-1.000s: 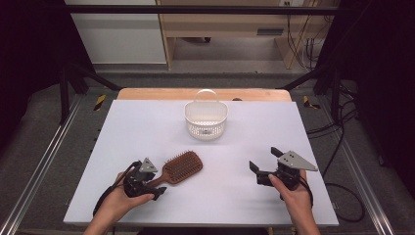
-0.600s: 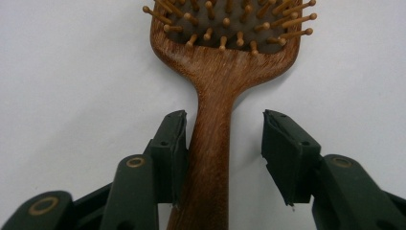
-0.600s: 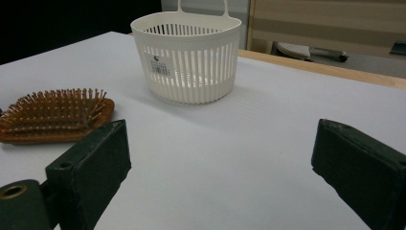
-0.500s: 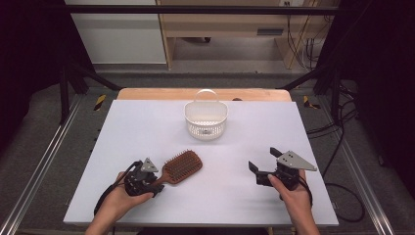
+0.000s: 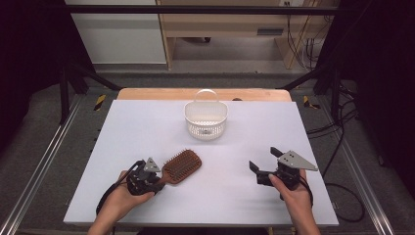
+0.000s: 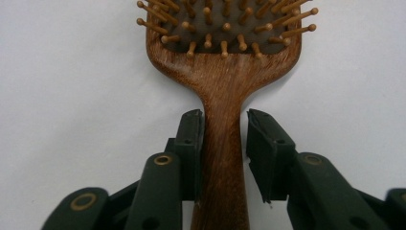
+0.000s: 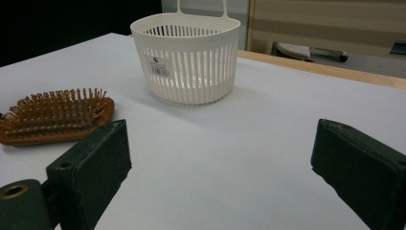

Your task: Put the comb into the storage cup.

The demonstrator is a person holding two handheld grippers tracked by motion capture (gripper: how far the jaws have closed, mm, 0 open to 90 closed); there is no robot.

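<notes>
We see a wooden hairbrush (image 5: 181, 165) lying bristles up on the white table (image 5: 147, 122), in the front-left part, its oval paddle head of grained brown wood set with round-tipped wooden pins in a dark cushion. Its long axis runs diagonally: the head points toward the far right, the slim handle toward the front-left corner. Our left gripper (image 5: 152, 180) straddles that handle; in the left gripper view (image 6: 222, 139) its black jaws have just been closing, one pad against the wood, the other a sliver off it. Our right gripper (image 5: 262, 166) rests near the front-right part of the table, jaws wide apart with nothing between them. A white plastic basket (image 5: 206, 119), slotted walls and a loop handle, stands near the middle of the far edge, well apart from the brush. Bare tabletop lies between the brush and the basket and between the two grippers.
</notes>
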